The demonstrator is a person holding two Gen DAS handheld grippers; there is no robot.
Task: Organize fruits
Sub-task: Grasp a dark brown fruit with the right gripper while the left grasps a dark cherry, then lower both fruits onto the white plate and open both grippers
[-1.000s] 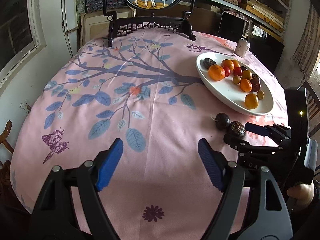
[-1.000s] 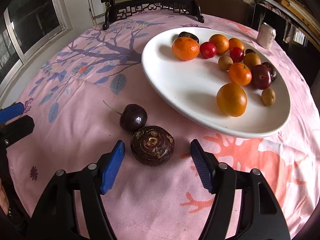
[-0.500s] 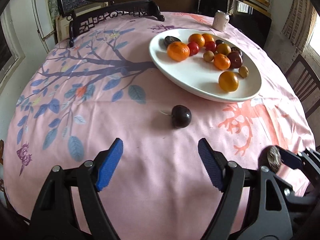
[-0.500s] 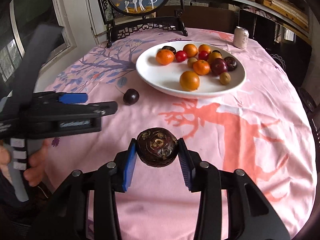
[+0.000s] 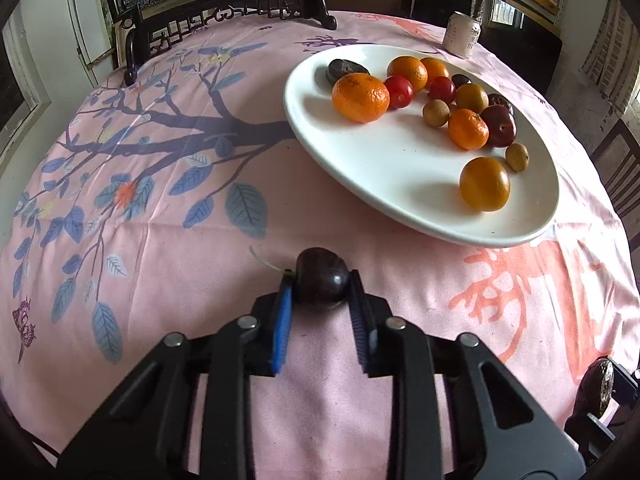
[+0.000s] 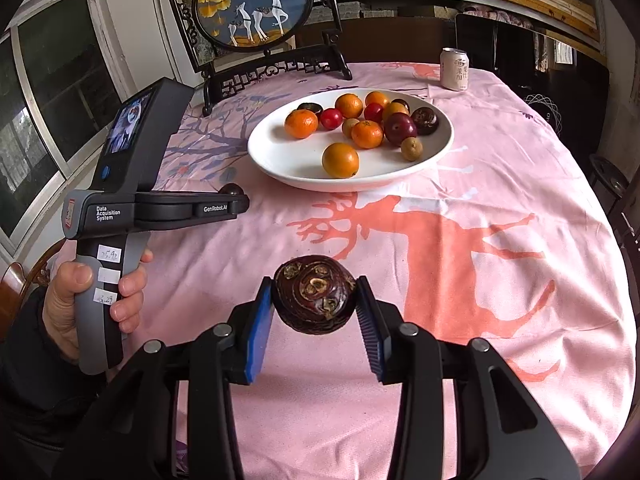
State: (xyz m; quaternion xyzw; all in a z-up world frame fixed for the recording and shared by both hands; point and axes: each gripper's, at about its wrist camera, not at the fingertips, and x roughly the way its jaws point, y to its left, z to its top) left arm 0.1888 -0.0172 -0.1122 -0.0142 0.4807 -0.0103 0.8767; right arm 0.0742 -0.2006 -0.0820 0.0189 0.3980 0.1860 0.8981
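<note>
My left gripper (image 5: 320,286) is shut on a dark cherry (image 5: 321,280) with a thin stem, down at the pink tablecloth in front of the white plate (image 5: 400,196). In the right wrist view the left gripper (image 6: 236,200) shows at the left with the cherry (image 6: 232,189) at its tips. My right gripper (image 6: 314,300) is shut on a dark brown water chestnut (image 6: 314,298) and holds it above the cloth, short of the plate (image 6: 280,160). The plate holds several oranges, red fruits and small brown fruits.
A drink can (image 6: 454,69) stands beyond the plate. A framed round deer picture on a dark wooden stand (image 6: 256,12) stands at the table's far edge. The round table's cloth (image 6: 480,240) falls away at its edges. A chair (image 5: 616,168) is at the right.
My left gripper moved forward to the cherry and shut on it. My right gripper keeps holding the water chestnut, lifted and drawn back from the plate.
</note>
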